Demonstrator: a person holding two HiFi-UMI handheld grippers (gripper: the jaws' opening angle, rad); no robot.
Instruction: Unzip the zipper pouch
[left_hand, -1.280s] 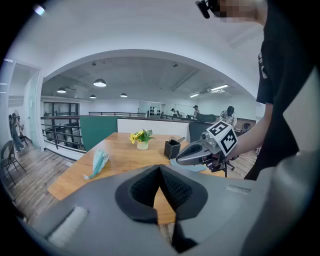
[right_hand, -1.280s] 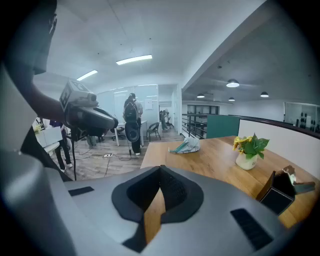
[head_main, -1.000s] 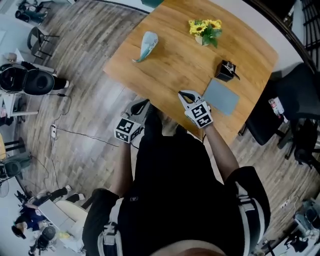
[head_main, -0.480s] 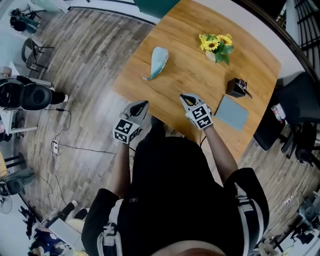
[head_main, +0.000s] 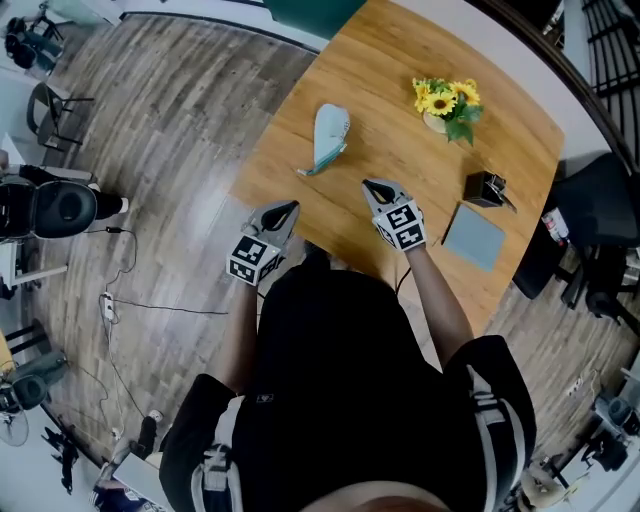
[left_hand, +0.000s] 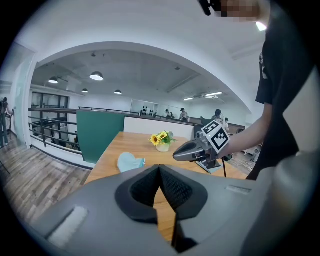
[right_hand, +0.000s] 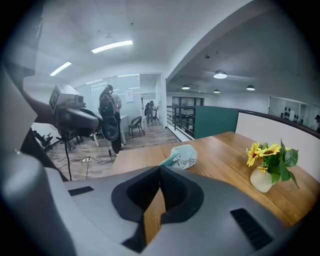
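Note:
A pale blue zipper pouch (head_main: 329, 137) lies on the wooden table (head_main: 390, 100), near its left edge; it shows again as the pouch (left_hand: 130, 161) and the pouch (right_hand: 182, 156) in the gripper views. My left gripper (head_main: 290, 207) is shut and empty, hovering at the table's near-left edge, short of the pouch. My right gripper (head_main: 372, 186) is shut and empty above the table, to the right of and nearer than the pouch. Both point toward it without touching it. In the left gripper view the right gripper (left_hand: 176, 155) shows ahead at the right.
A small vase of yellow flowers (head_main: 446, 102) stands at the far right of the table. A black box (head_main: 485, 188) and a grey-blue flat pad (head_main: 475, 238) lie toward the right edge. A black chair (head_main: 600, 210) stands beyond the table's right side. Cables trail over the floor at left.
Both grippers have moved forward, the right farther onto the table and the left up to its edge, closing on the pouch. Both stayed shut and empty.

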